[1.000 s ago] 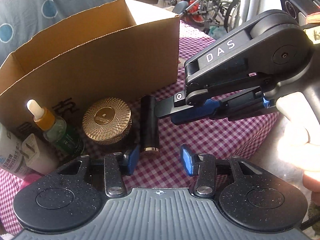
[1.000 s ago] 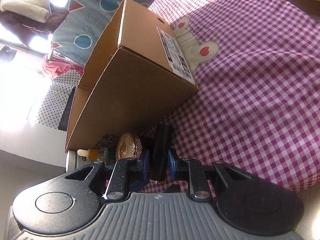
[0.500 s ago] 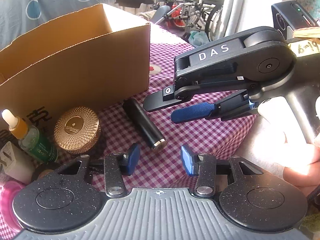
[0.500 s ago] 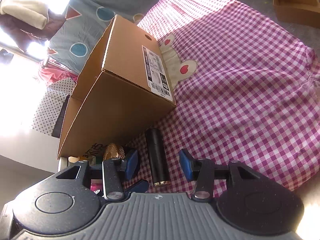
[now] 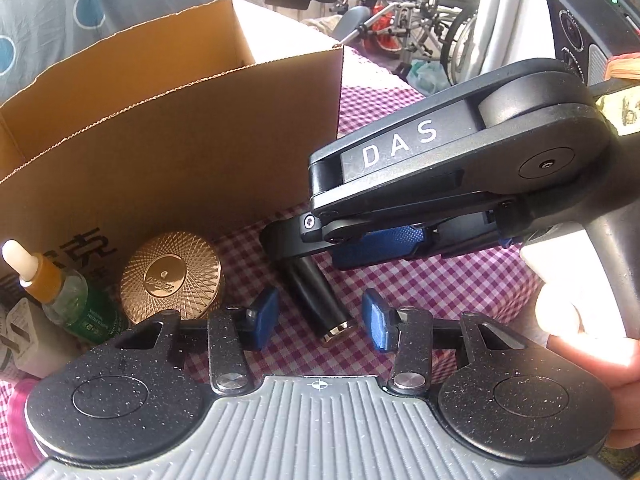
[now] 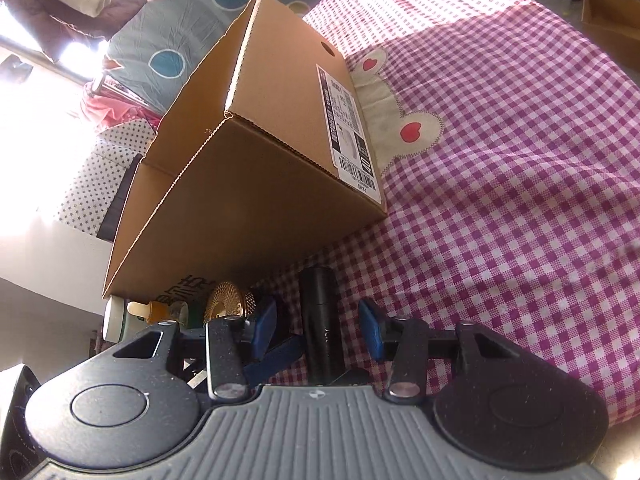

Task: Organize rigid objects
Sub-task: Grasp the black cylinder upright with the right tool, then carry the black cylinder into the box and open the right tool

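Beside the gold jar [image 5: 171,276] in front of the cardboard box [image 5: 168,152], the black tube [image 6: 320,320] lies loose on the checked cloth [image 6: 500,200]. The right gripper [image 6: 318,326] clamped it a second ago; its jaws have just opened and now straddle it without touching. The left gripper [image 5: 320,316] hangs half-open and empty, so the tube looks set down, not boxed.

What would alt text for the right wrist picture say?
A black tube lies on a purple checked cloth between the open blue-tipped right tongs, untouched by them. Behind stands a cardboard box, with a gold lid at its foot.
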`<state>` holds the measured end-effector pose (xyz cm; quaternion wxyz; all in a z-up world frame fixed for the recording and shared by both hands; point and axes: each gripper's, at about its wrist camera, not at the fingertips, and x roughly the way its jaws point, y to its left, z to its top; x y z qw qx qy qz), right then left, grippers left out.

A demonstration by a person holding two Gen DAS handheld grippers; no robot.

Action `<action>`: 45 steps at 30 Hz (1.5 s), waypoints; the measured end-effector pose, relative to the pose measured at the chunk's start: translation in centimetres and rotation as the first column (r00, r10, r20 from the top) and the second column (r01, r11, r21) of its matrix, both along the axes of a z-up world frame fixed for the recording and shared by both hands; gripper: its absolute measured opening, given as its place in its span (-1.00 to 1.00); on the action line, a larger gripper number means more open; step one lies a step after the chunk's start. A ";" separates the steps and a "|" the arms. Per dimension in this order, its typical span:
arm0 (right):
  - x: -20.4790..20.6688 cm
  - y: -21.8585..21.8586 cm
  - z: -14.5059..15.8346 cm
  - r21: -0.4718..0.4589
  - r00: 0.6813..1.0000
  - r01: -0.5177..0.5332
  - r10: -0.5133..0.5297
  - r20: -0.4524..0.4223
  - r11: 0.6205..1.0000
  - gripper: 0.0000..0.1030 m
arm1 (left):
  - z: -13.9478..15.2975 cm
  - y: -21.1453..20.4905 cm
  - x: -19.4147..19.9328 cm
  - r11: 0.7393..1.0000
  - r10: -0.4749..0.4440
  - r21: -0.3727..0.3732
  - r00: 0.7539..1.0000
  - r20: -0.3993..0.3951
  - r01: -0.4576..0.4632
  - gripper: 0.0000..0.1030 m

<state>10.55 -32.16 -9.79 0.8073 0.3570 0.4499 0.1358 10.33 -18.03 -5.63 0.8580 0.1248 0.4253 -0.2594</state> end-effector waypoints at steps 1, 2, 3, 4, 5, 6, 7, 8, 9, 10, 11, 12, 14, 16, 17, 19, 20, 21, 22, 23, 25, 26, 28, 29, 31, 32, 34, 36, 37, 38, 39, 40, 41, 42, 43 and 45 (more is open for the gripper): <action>0.1 0.1 0.1 -0.001 1.000 -0.004 0.004 0.000 1.000 -0.06 | -0.1 -0.2 0.1 1.000 0.001 0.005 1.000 0.000 -0.001 -0.19; 0.2 0.2 0.1 -0.001 1.000 -0.005 0.005 0.000 1.000 -0.11 | -0.1 -0.2 0.2 1.000 0.007 0.005 1.000 -0.002 -0.006 -0.29; 0.2 0.2 0.0 -0.002 1.000 -0.005 0.005 -0.001 1.000 -0.15 | 0.0 0.0 0.2 1.000 0.010 -0.004 1.000 0.003 -0.010 -0.35; 0.2 0.3 0.0 -0.004 1.000 -0.005 0.005 -0.002 1.000 -0.18 | 0.0 0.0 0.2 1.000 0.006 -0.011 1.000 0.000 -0.006 -0.44; 0.1 0.3 -0.1 -0.003 1.000 -0.006 0.006 -0.001 1.000 -0.21 | -0.1 0.0 0.3 1.000 0.003 -0.014 1.000 -0.002 -0.003 -0.46; 0.1 0.3 -0.1 -0.002 1.000 -0.003 0.003 -0.001 1.000 -0.23 | -0.1 0.0 0.2 1.000 -0.001 -0.014 1.000 0.001 0.001 -0.47; 0.0 0.4 0.0 -0.005 1.000 -0.002 0.002 0.002 1.000 -0.25 | -0.1 0.0 0.2 1.000 -0.004 -0.014 1.000 0.003 0.004 -0.48; -0.2 0.4 -0.1 -0.010 1.000 -0.001 0.001 0.003 1.000 -0.28 | -0.1 0.2 0.0 1.000 -0.007 -0.015 1.000 0.004 0.007 -0.50; -0.4 0.3 0.0 -0.016 1.000 0.001 -0.001 0.003 1.000 -0.32 | 0.0 0.3 -0.1 1.000 -0.010 -0.016 1.000 0.001 0.010 -0.51; -0.5 0.4 0.0 -0.021 1.000 0.001 -0.001 0.002 1.000 -0.33 | 0.0 0.4 -0.2 1.000 -0.015 -0.017 1.000 -0.001 0.015 -0.51; -0.8 0.3 0.2 -0.033 1.000 -0.001 0.001 0.002 0.999 -0.36 | 0.1 0.6 -0.4 1.000 -0.022 -0.019 1.000 -0.005 0.021 -0.52; -1.0 0.3 0.3 -0.044 1.000 0.000 0.001 0.003 0.999 -0.37 | 0.1 0.8 -0.7 0.999 -0.029 -0.021 1.000 -0.008 0.029 -0.52; -1.5 0.5 0.5 -0.071 1.000 -0.002 0.003 0.008 0.997 -0.41 | 0.3 1.0 -1.2 0.999 -0.042 -0.015 0.999 -0.007 0.042 -0.52; -1.8 0.8 0.7 -0.097 1.000 -0.001 0.002 0.016 0.995 -0.43 | 0.4 1.0 -1.4 0.999 -0.052 -0.002 0.999 -0.001 0.052 -0.51; -1.9 1.0 0.8 -0.107 1.000 0.000 0.002 0.020 0.994 -0.44 | 0.4 1.0 -1.5 0.999 -0.054 0.003 0.999 0.001 0.054 -0.50; -1.9 1.2 1.0 -0.123 1.000 0.002 0.001 0.026 0.992 -0.45 | 0.5 0.9 -1.4 0.999 -0.048 0.004 0.999 -0.005 0.048 -0.49; -1.9 1.4 1.1 -0.133 1.000 0.004 0.000 0.031 0.991 -0.47 | 0.4 0.8 -1.3 0.999 -0.047 0.004 0.999 -0.005 0.047 -0.48; -1.9 1.6 1.1 -0.140 0.999 0.005 0.000 0.035 0.990 -0.50 | 0.4 0.7 -1.2 0.999 -0.047 0.005 0.999 -0.002 0.047 -0.48; -2.0 1.6 1.1 -0.144 0.999 0.007 -0.002 0.038 0.990 -0.51 | 0.4 0.7 -1.1 0.999 -0.046 0.004 0.999 0.003 0.046 -0.48; -2.0 1.6 1.1 -0.144 0.999 0.009 -0.003 0.045 0.989 -0.51 | 0.3 0.7 -1.0 0.999 -0.043 0.002 0.999 0.008 0.043 -0.49; -2.0 1.6 1.1 -0.140 0.999 0.015 -0.008 0.050 0.990 -0.50 | 0.2 0.7 -0.9 0.999 -0.040 -0.008 0.999 0.015 0.040 -0.51; -2.0 1.6 1.1 -0.138 0.999 0.019 -0.012 0.053 0.990 -0.50 | 0.2 0.9 -1.1 0.999 -0.040 -0.011 0.999 0.022 0.041 -0.52; -2.1 1.4 0.9 -0.121 0.998 0.027 -0.020 0.055 0.992 -0.49 | 0.2 1.2 -1.3 0.999 -0.042 -0.009 0.999 0.030 0.042 -0.55; -2.4 1.3 0.9 -0.107 0.998 0.030 -0.025 0.053 0.994 -0.49 | 0.4 1.5 -1.5 0.999 -0.039 -0.012 0.999 0.033 0.039 -0.57; -2.8 1.0 0.9 -0.081 0.998 0.038 -0.034 0.052 0.996 -0.50 | 0.8 1.8 -1.8 0.999 -0.038 -0.022 0.999 0.039 0.039 -0.59; -3.1 0.8 1.0 -0.069 0.998 0.042 -0.038 0.056 0.997 -0.50 | 1.1 1.9 -2.1 0.999 -0.041 -0.027 0.998 0.046 0.042 -0.59; -3.7 0.7 1.7 -0.063 0.996 0.050 -0.046 0.072 0.997 -0.51 | 1.6 2.3 -2.8 0.998 -0.046 -0.031 0.997 0.066 0.049 -0.59; -4.3 0.8 2.7 -0.066 0.994 0.059 -0.053 0.094 0.996 -0.52 | 2.4 2.0 -3.1 0.998 -0.053 -0.038 0.994 0.096 0.057 -0.59; -4.7 0.9 3.3 -0.069 0.993 0.064 -0.056 0.108 0.996 -0.52 | 2.8 2.1 -3.4 0.997 -0.055 -0.045 0.993 0.109 0.060 -0.59; -5.0 0.9 3.9 -0.071 0.991 0.067 -0.058 0.122 0.995 -0.52 | 3.4 2.3 -3.6 0.997 -0.055 -0.055 0.991 0.122 0.062 -0.59; -5.3 1.0 4.6 -0.072 0.989 0.071 -0.060 0.135 0.995 -0.52 | 3.9 2.6 -3.9 0.996 -0.055 -0.066 0.990 0.133 0.064 -0.59; -5.6 1.1 5.1 -0.072 0.987 0.073 -0.062 0.146 0.995 -0.52 | 4.4 2.7 -4.1 0.995 -0.053 -0.075 0.988 0.144 0.065 -0.59; -5.9 1.2 6.0 -0.072 0.984 0.074 -0.061 0.166 0.995 -0.52 | 5.2 3.1 -4.4 0.994 -0.051 -0.085 0.985 0.166 0.066 -0.59; -6.1 1.4 6.8 -0.073 0.981 0.074 -0.060 0.184 0.995 -0.52 | 5.8 3.3 -4.8 0.993 -0.049 -0.094 0.982 0.183 0.067 -0.59; -6.3 1.5 7.8 -0.075 0.977 0.074 -0.057 0.204 0.994 -0.52 | 6.5 3.7 -5.1 0.992 -0.044 -0.105 0.978 0.204 0.066 -0.59; -6.5 1.9 9.5 -0.075 0.968 0.070 -0.049 0.245 0.995 -0.52 | 8.1 4.5 -5.4 0.990 -0.028 -0.126 0.969 0.244 0.060 -0.59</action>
